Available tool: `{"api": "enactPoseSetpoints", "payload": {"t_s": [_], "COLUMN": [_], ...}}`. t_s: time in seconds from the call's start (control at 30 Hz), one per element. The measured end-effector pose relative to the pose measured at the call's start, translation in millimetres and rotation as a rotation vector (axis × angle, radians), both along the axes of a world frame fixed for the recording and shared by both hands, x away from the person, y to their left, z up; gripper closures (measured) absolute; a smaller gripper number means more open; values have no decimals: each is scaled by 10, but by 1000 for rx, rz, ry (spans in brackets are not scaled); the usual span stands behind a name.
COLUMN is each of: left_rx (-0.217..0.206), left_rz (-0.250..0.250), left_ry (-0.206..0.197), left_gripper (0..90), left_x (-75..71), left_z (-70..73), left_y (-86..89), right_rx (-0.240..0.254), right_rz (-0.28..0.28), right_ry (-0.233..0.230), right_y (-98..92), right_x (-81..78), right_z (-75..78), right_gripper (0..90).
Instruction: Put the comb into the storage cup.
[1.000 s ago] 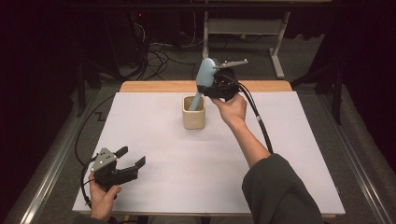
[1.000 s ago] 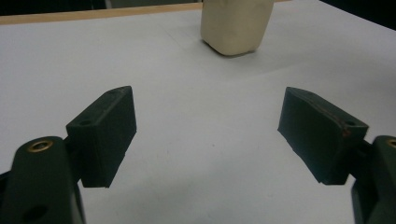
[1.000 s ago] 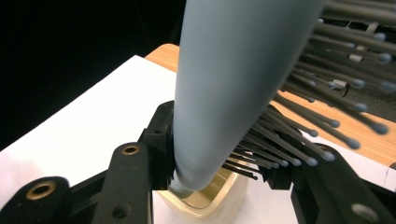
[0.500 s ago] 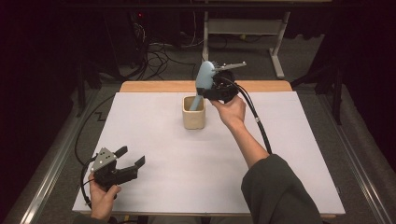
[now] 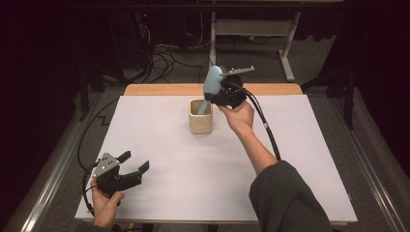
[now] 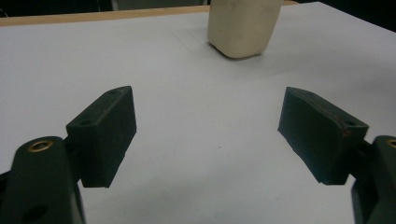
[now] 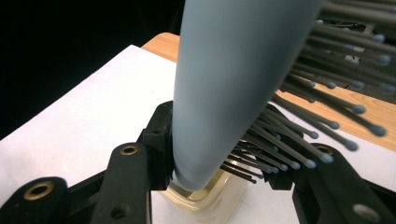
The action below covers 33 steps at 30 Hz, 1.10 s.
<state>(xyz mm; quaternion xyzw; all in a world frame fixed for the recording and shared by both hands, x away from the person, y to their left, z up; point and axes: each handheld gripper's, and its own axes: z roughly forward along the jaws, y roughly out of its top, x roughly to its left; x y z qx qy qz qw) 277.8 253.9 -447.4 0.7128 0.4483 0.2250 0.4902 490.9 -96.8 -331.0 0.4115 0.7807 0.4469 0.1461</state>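
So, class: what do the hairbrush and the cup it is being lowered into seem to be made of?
Hairbrush: probably plastic, matte pale blue-grey, smooth moulded back, thin dark bristles with ball tips. Cup: cream, opaque, rounded corners, soft sheen; ceramic or plastic, hard to tell.

White table (image 5: 183, 159), floor cables (image 5: 164, 58), perhaps.

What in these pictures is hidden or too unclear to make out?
- Hairbrush handle: its lower end sits inside the cream cup, hidden by the cup wall in the high view.
- Cup top: cut off by the upper edge in the left gripper view.
- Right gripper finger pads: covered by brush and bristles in the right gripper view.
- Floor cables: too dark and small in the high view.
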Motion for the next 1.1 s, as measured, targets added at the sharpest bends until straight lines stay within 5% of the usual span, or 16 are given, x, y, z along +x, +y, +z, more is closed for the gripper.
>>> {"api": "enactPoseSetpoints", "payload": {"t_s": [1.1], "left_rx": [-4], "left_rz": [-8], "left_ry": [0], "left_gripper": [198], "left_x": [-11], "left_z": [-1], "left_y": [4], "right_rx": [-41], "right_rz": [5], "right_ry": [15], "right_y": [154], "right_x": [17], "right_z": [-171], "right_gripper": [544]}}
